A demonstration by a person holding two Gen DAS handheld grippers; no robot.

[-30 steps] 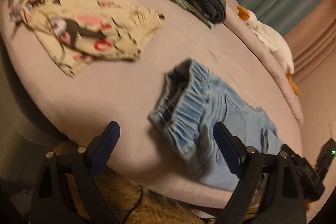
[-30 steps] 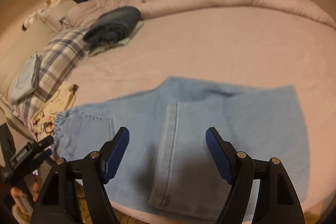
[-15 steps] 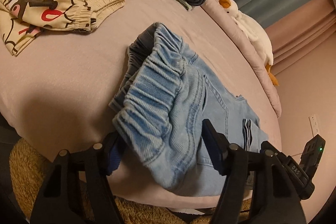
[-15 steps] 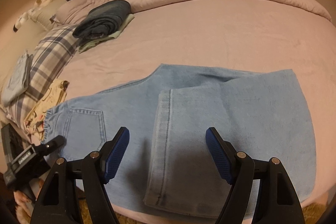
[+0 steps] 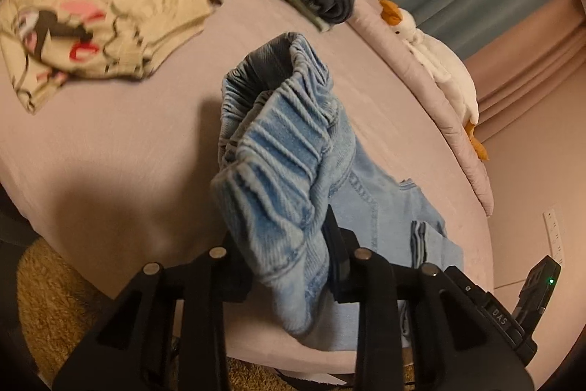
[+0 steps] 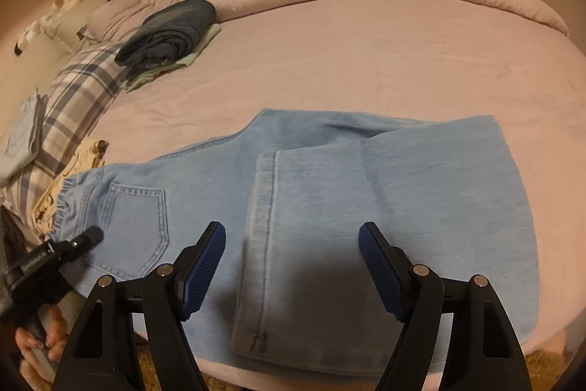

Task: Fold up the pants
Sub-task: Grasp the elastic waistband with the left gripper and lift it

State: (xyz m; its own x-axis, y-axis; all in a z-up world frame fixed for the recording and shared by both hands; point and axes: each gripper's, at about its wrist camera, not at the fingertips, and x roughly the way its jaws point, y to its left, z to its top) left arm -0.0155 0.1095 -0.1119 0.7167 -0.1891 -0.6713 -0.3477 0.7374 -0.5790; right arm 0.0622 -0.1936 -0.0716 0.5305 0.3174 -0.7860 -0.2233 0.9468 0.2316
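Your left gripper (image 5: pixel 289 255) has just closed on the jeans (image 5: pixel 285 171) waistband, lifting it off the bed (image 5: pixel 110 152); your right gripper (image 6: pixel 293 266) hangs wide open, empty, above the legs.

Left tongs (image 5: pixel 289 244): angled downward, jaws just drawn in, pads pinching a bunched fold of cloth between them. Also seen from the right wrist view at lower left, black body gripped by a hand (image 6: pixel 44 343) with fingers wrapped around the handle.

Right tongs (image 6: pixel 293 266): angled downward, jaws spread wide, blue pads apart, nothing between them.
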